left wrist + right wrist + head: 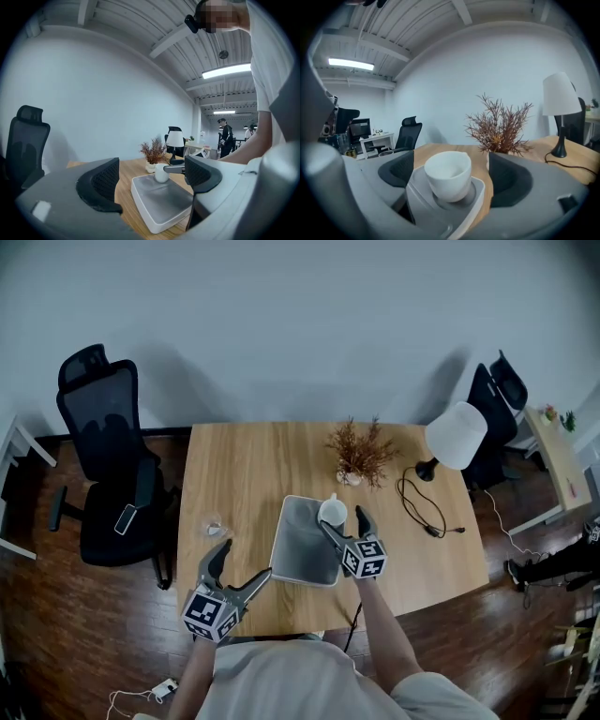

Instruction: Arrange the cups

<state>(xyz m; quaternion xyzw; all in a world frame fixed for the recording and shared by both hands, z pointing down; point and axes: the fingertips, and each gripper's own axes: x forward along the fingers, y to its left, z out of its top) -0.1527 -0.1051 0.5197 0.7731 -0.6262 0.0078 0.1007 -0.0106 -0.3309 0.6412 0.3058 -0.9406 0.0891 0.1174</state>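
A white cup (332, 512) stands upright in the far right corner of a grey tray (302, 549) on the wooden table. My right gripper (343, 520) is open, its jaws on either side of the cup and the pads clear of it. In the right gripper view the cup (447, 172) sits between the two pads on the tray's corner (474, 207). A small clear glass (212, 524) stands on the table left of the tray. My left gripper (244, 562) hovers open and empty over the table's front edge, between glass and tray; its view shows the tray (164, 204) and cup (161, 172) ahead.
Behind the tray are a dried plant in a pot (361, 454), a white-shaded lamp (457, 435) and a looped black cable (419, 505). A black office chair (108, 465) with a phone on its seat stands left of the table; another chair (497, 399) stands at right.
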